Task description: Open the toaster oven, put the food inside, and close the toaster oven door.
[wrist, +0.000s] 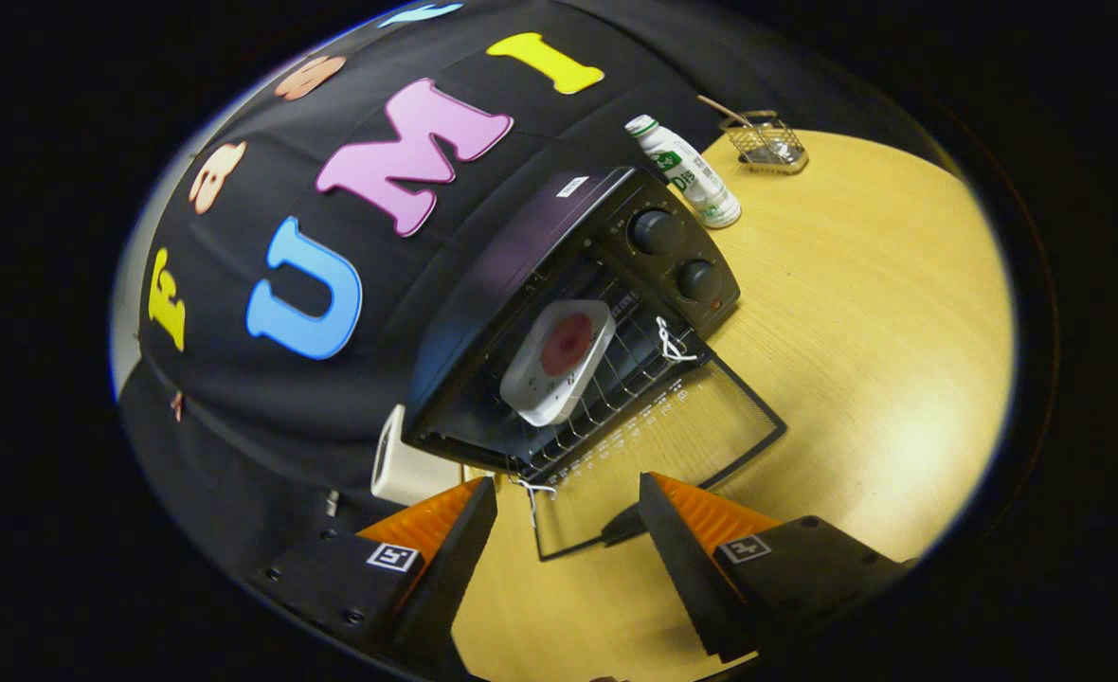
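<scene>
A black toaster oven [559, 284] stands on the wooden table [862, 360], its glass door [673, 445] folded down flat toward me. On the wire rack inside rests a white square plate [559, 365] with a round red piece of food [567, 344] on it. Two dark knobs [656, 230] sit on the oven's right panel. My gripper [568, 516] is open just in front of the lowered door, with the door's front edge and handle [621, 524] lying between the fingers. Neither finger touches anything.
A white bottle with a green label [687, 170] stands behind the oven's right side. A small wire basket [766, 142] sits farther back on the table. A white boxy object [407, 464] lies by the oven's left corner, near my left finger.
</scene>
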`<state>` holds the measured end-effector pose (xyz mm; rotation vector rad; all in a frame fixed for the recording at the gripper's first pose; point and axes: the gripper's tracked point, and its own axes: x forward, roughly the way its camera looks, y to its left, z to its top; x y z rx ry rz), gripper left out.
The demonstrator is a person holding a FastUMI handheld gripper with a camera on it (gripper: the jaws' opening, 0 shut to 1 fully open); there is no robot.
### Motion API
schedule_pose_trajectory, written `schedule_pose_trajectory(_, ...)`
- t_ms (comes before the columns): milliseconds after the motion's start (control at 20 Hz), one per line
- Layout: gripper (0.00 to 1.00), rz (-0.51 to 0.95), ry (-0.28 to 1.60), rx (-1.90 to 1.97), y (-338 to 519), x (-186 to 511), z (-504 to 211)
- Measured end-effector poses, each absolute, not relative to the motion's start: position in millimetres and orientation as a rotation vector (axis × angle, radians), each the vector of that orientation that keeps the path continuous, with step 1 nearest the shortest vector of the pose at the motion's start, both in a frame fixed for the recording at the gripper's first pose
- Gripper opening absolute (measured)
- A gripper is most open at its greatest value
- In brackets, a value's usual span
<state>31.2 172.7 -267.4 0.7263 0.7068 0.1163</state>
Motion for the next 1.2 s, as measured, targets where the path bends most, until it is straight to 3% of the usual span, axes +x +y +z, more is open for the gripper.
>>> schedule_pose_trajectory(550,0.99,0.117,0.867,0.116,174,-36,-342)
schedule_pose_trajectory(850,0.99,0.046,0.913,0.027,169,-11,-375)
schedule_pose_trajectory(1200,0.99,0.062,0.939,-0.009,184,10,-389)
